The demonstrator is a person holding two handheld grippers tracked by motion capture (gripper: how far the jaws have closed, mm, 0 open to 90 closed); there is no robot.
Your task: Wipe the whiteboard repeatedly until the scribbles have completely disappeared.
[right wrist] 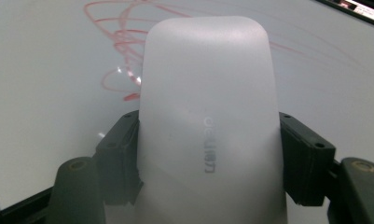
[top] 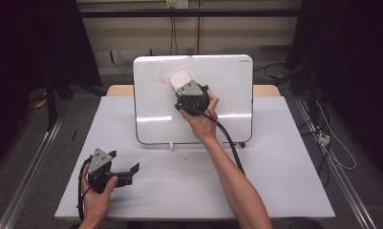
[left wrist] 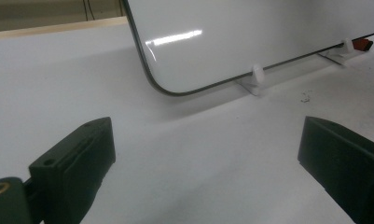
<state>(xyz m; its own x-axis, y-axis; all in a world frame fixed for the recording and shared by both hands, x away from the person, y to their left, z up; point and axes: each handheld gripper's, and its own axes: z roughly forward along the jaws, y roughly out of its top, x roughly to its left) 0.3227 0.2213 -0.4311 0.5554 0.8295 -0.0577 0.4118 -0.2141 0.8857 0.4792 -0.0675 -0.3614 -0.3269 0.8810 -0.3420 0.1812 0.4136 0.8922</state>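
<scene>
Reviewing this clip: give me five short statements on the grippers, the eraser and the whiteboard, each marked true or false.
1. The right gripper is shut on the white eraser. True.
2. The eraser sits against the whiteboard beside red scribbles. True.
3. The left gripper is clamped on a marker. False: its jaws stand open with nothing between them, over the white table.
4. The whiteboard lies flat on the table. False: it stands tilted on small white clip feet.
5. The scribbles on the board are blue. False: they are red.
</scene>
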